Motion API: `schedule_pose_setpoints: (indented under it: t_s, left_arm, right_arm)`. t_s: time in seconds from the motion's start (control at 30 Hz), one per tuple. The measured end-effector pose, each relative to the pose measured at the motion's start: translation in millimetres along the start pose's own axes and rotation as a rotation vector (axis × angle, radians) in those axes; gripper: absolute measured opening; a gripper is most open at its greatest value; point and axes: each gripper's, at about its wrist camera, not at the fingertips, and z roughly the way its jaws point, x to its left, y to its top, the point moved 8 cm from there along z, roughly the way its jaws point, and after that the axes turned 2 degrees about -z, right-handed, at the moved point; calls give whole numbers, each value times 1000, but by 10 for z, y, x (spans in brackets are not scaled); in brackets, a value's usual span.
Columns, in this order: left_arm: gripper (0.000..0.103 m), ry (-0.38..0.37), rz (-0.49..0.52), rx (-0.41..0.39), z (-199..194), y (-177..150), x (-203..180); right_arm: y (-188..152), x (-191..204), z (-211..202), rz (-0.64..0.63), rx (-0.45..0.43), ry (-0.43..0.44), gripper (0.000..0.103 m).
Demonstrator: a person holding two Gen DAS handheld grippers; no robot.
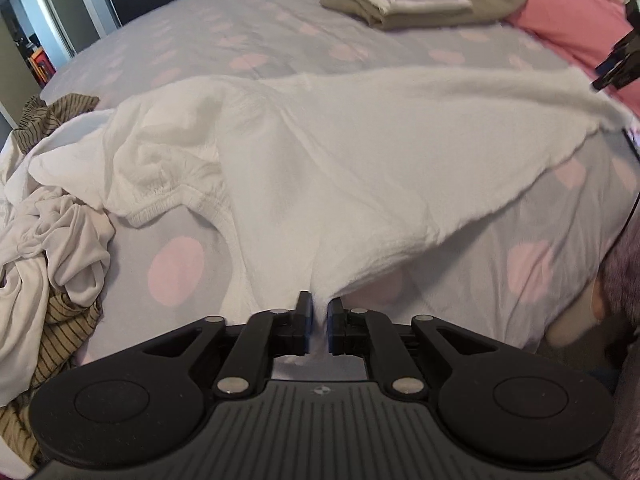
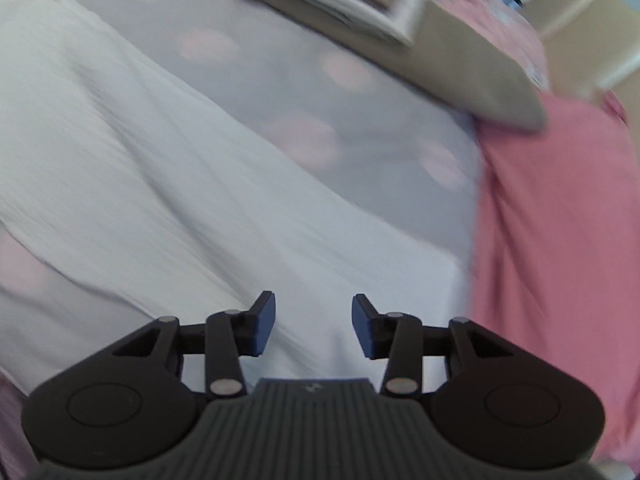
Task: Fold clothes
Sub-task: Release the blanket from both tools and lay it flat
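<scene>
A white garment [image 1: 320,152] with an elastic waistband lies stretched across the grey bedspread with pink dots [image 1: 176,268]. My left gripper [image 1: 319,312] is shut on the garment's near edge, with cloth pinched between its pads. My right gripper [image 2: 313,322] is open and empty, just above the garment's far end [image 2: 200,184]. It also shows at the right edge of the left wrist view [image 1: 618,66], beside the garment's stretched end.
A stack of folded tan and white clothes [image 1: 396,0] lies at the far side of the bed, also in the right wrist view [image 2: 360,12]. A pink pillow [image 1: 568,20] lies at the right. A heap of unfolded white and striped clothes [image 1: 48,248] sits at the left.
</scene>
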Motion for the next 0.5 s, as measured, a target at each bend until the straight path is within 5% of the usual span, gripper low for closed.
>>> schedule_pose_setpoints:
  t_s: [0.23, 0.4, 0.5]
  left_arm:
    - [39, 15, 12, -34, -7, -32, -13]
    - [48, -17, 9, -48, -9, -82, -11]
    - [50, -45, -59, -73, -73, -97, 114]
  right_arm:
    - [607, 1181, -251, -92, -145, 210, 49]
    - [796, 1972, -423, -179, -190, 336, 55]
    - [830, 2268, -397, -240, -196, 340, 57]
